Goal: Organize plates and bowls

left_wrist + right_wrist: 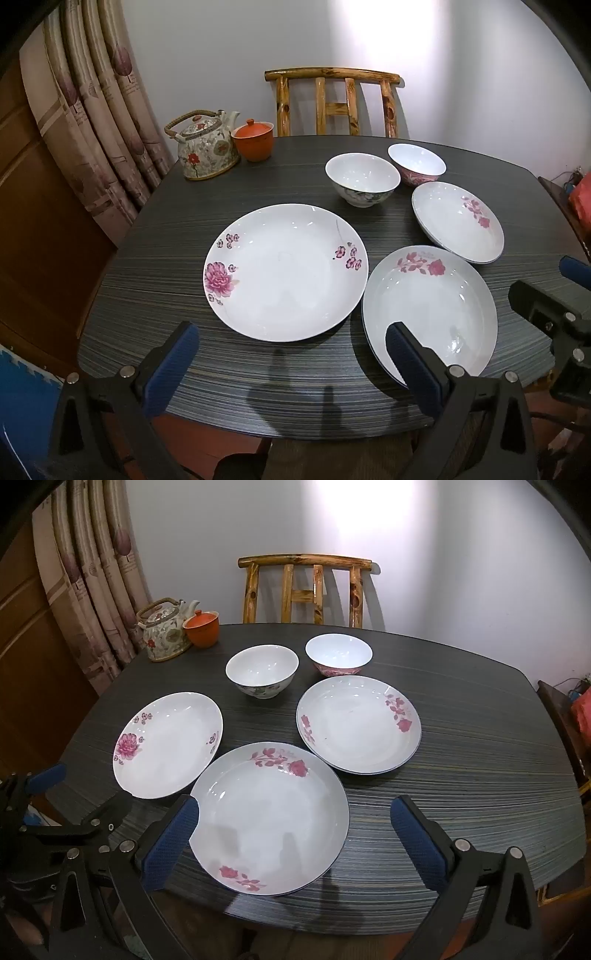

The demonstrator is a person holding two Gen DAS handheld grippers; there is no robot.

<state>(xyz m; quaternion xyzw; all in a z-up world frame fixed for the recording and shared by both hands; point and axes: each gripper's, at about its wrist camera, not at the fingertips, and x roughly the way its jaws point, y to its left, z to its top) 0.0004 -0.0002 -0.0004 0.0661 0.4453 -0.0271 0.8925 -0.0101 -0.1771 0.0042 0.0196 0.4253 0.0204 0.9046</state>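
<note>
Plates (269, 818) and bowls (262, 670) lie unsorted, both grippers' jaws wide apart and empty; next, probably grasp the nearest plate's rim.

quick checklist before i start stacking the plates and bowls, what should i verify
1. Left tool open, nothing between its pads: ok.
2. Right tool open, nothing held: ok.
3. Three plates apart, none stacked: peony plate, near rose plate, far rose plate: ok.
4. White bowl and pink bowl upright, look empty: ok.
5. Teapot and orange lidded cup clear of the dishes: ok.
</note>
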